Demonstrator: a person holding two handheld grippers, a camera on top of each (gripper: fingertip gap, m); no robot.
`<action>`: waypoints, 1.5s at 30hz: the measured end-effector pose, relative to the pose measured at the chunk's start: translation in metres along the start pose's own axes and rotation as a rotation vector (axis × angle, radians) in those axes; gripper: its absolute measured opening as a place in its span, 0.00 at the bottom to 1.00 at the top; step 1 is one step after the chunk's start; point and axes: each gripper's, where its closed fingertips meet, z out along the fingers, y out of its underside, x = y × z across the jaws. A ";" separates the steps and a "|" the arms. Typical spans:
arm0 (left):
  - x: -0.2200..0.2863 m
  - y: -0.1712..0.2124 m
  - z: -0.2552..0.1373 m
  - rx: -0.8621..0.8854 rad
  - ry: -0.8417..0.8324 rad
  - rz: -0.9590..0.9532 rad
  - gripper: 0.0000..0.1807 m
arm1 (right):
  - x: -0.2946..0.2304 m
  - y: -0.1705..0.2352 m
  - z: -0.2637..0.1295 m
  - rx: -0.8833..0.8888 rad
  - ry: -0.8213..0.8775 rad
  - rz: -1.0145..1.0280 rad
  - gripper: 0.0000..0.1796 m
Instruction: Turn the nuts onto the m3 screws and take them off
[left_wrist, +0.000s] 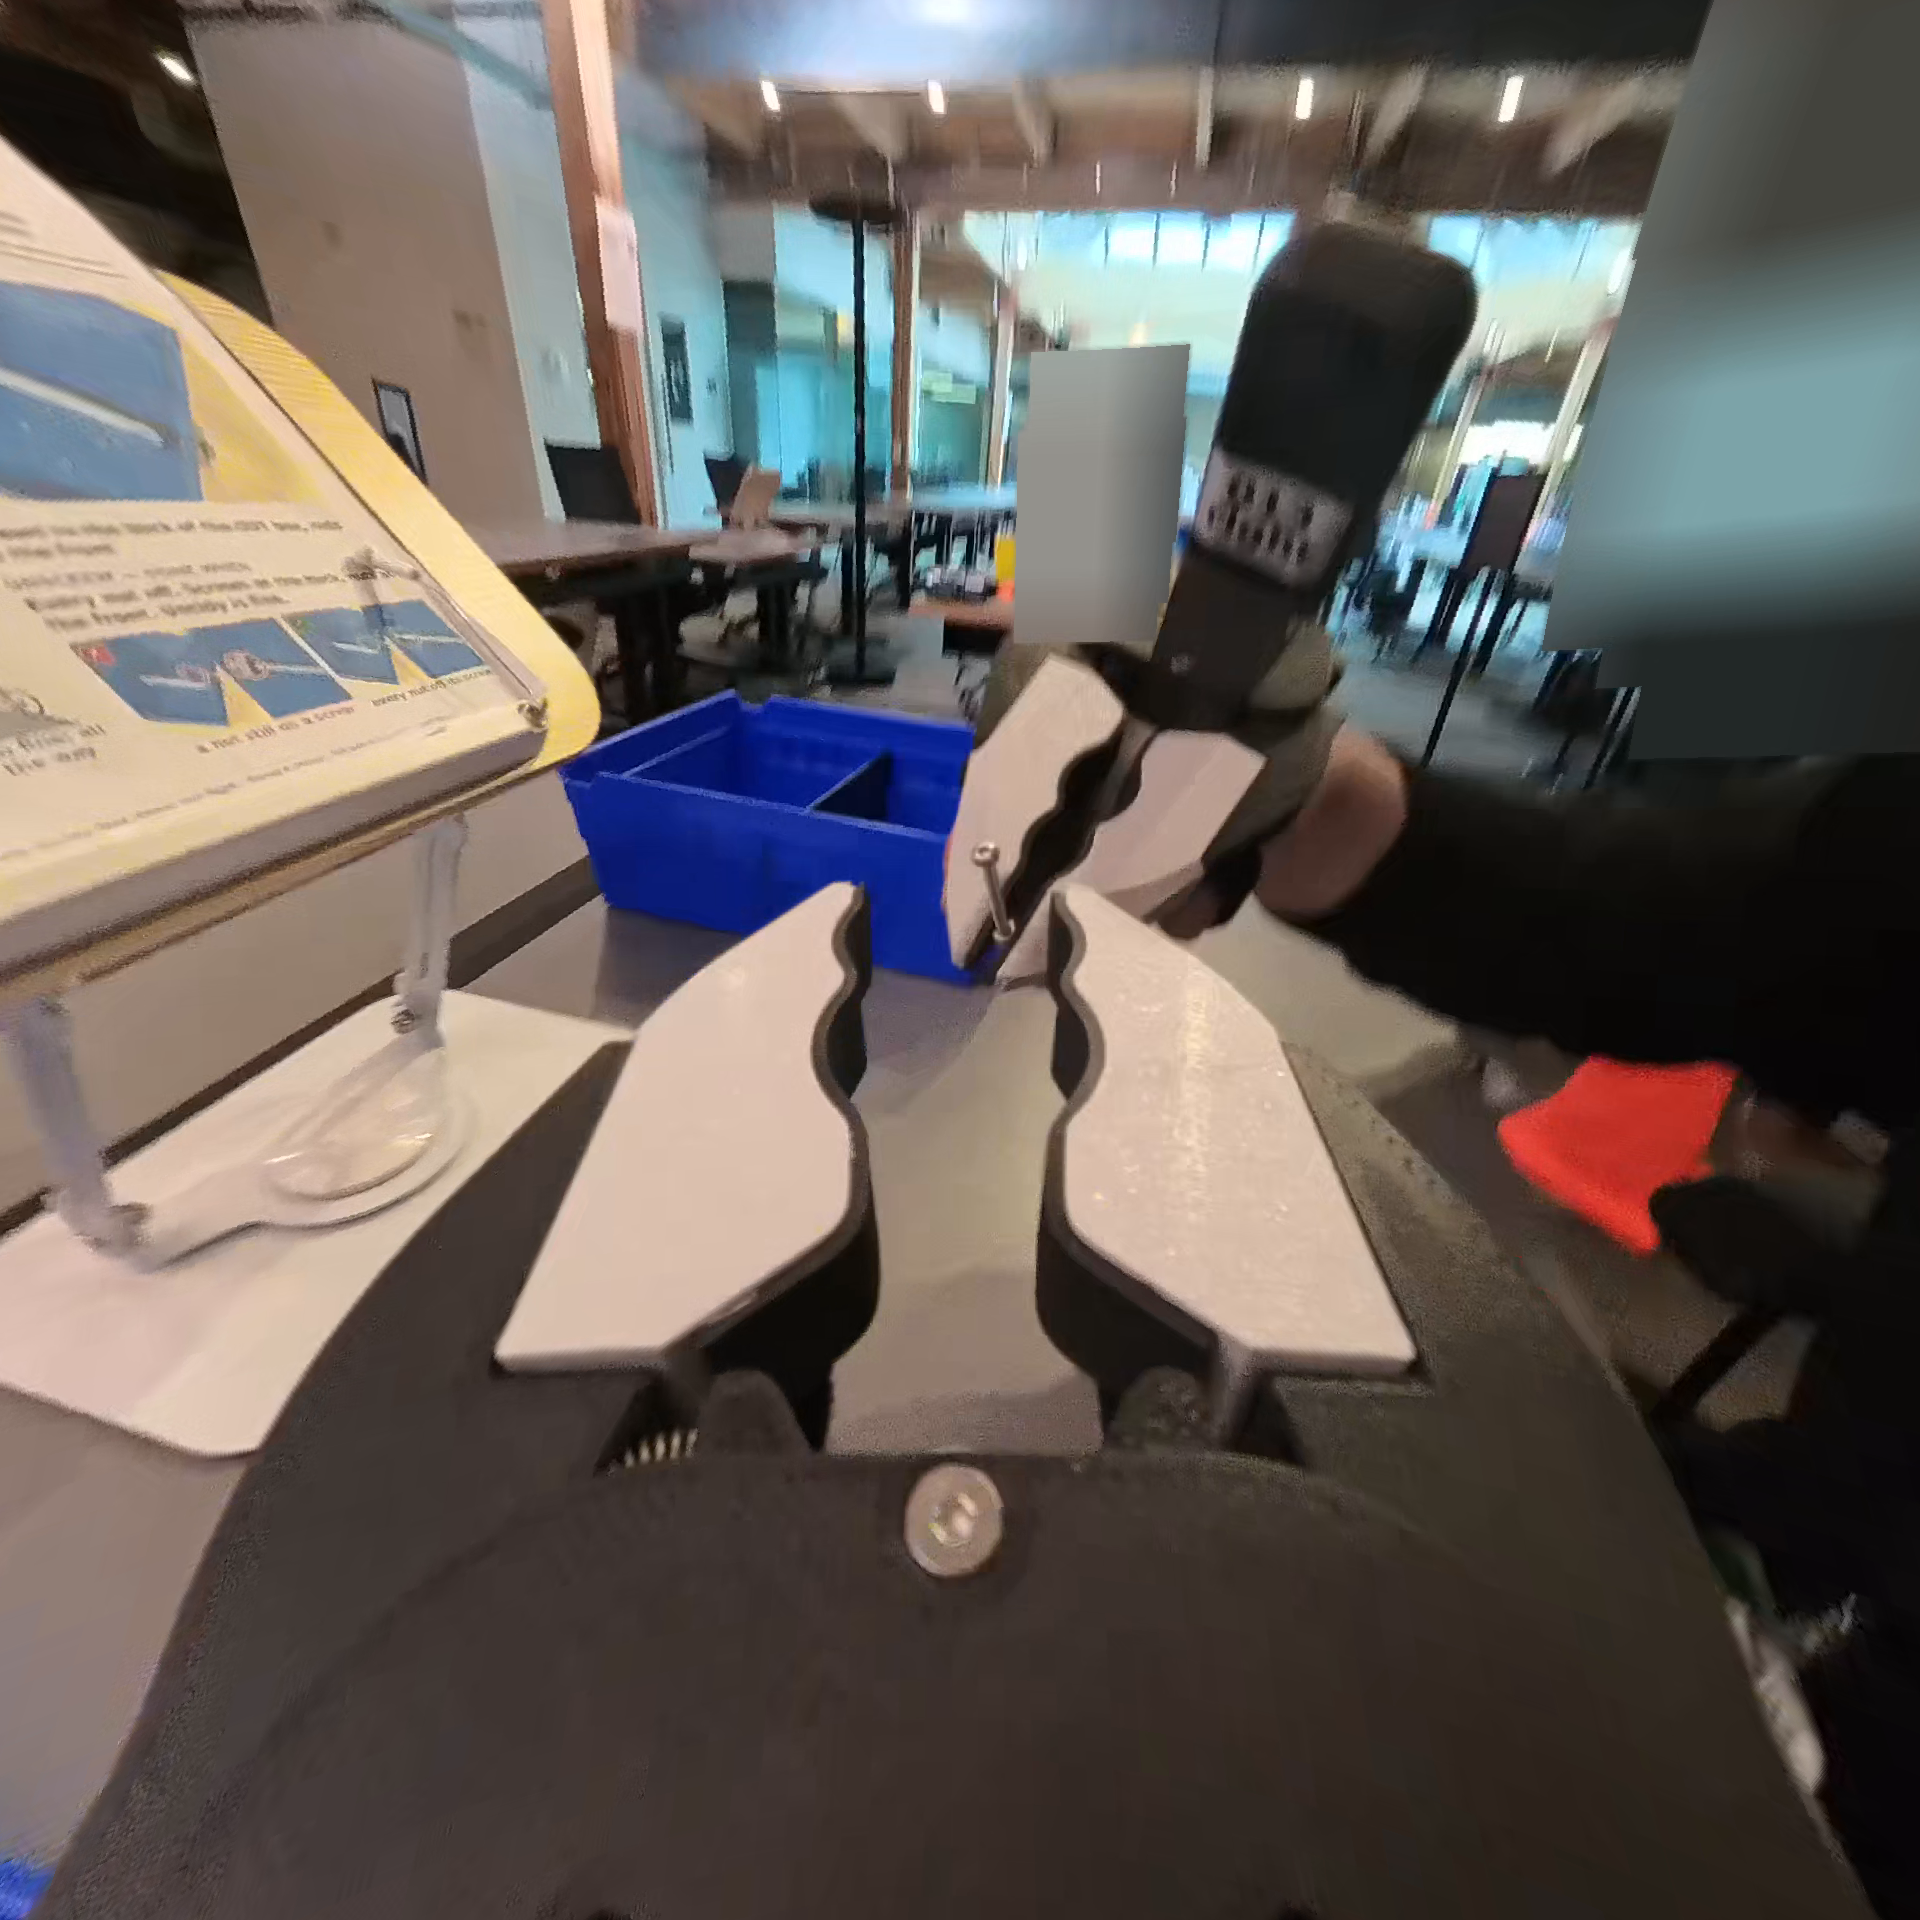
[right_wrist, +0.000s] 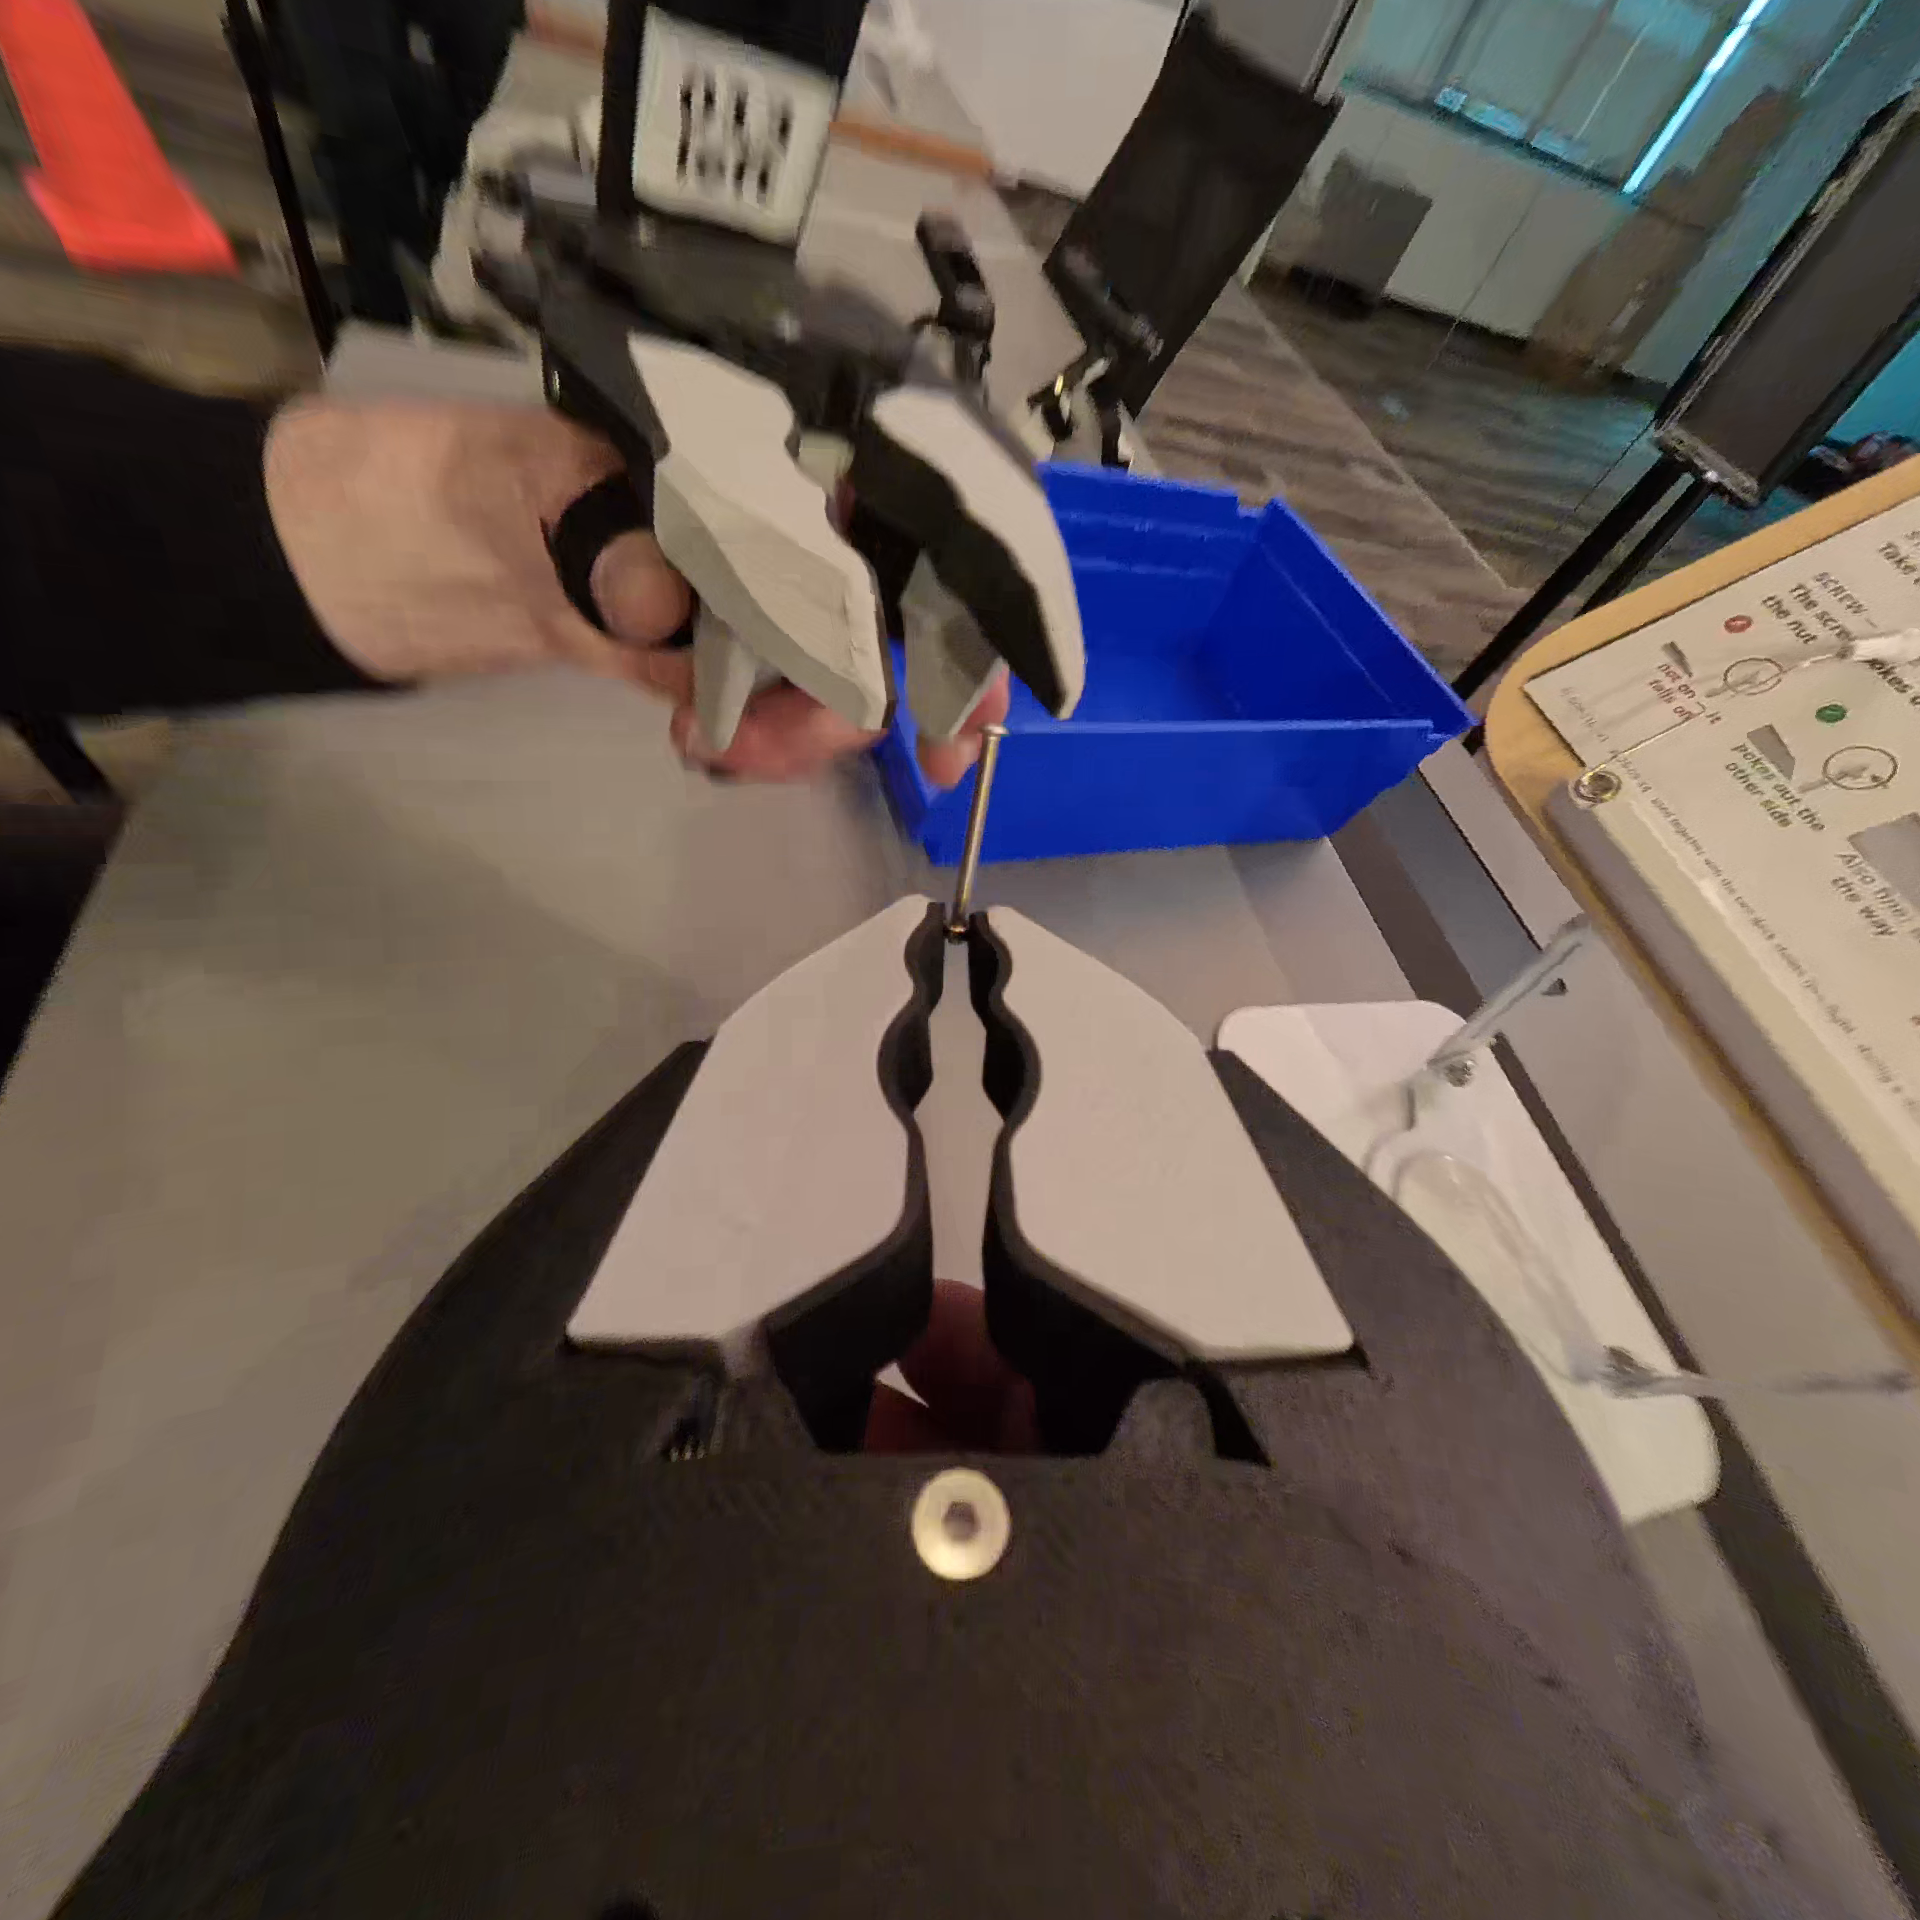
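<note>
The thin silver M3 screw (right_wrist: 975, 821) is pinched by its threaded end at the right gripper (right_wrist: 958, 923) tips, long axis standing upward, head uppermost. Just above the head, the left gripper (right_wrist: 961, 691) is held spread and empty. No nut is discernible.

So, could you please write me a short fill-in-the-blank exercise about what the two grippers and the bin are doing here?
1. The right gripper is shut on a long thin ____.
2. The left gripper has its fingers ____ and holds nothing.
3. The divided plastic bin on the table is ____ in colour.
4. The screw is gripped at its ____ end, head up.

Missing words: screw; open; blue; lower
</note>
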 end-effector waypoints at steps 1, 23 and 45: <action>0.002 0.001 0.001 -0.039 0.002 0.050 0.18 | -0.001 0.004 -0.002 -0.047 -0.009 -0.039 0.03; 0.029 0.040 0.025 -0.318 0.180 0.275 0.04 | -0.022 0.027 -0.009 -0.194 -0.105 -0.199 0.03; 0.024 0.037 0.034 -0.055 0.169 0.097 0.02 | -0.019 0.025 -0.014 0.040 0.082 -0.051 0.26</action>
